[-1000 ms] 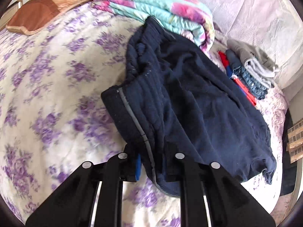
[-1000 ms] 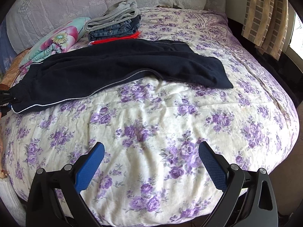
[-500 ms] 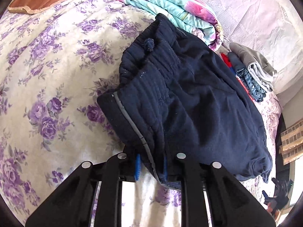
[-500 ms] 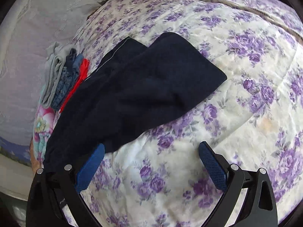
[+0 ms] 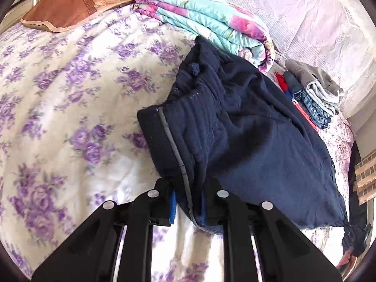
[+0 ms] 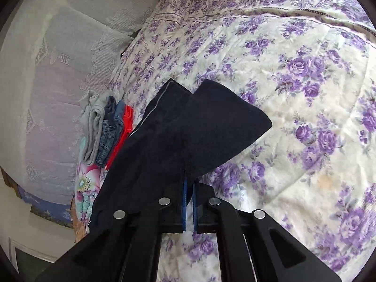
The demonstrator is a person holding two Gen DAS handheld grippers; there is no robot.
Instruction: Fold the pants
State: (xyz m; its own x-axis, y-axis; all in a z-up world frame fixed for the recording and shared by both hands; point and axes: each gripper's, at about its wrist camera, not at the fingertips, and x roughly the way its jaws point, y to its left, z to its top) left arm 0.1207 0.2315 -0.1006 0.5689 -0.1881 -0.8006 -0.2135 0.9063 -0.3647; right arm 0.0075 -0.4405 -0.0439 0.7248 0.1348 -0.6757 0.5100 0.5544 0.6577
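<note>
Across the flowered bedspread (image 5: 58,117) the navy pants (image 5: 258,141) lie lengthwise, my left tongs (image 5: 188,208) clamping the waistband at lower centre, my right tongs (image 6: 188,202) pinching the leg edge, presumably to fold them over.

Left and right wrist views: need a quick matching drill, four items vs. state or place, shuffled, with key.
Items:
1. left gripper
2. right gripper
3. brown pillow
4. grey garment

States:
A. top of the folded clothes stack
B. clamped on the navy pants at the waistband, by the grey stripe
C. far corner of the floral bedspread
D. shut on a pant-leg edge

Pairs: 1-B, 2-D, 3-C, 4-A
</note>
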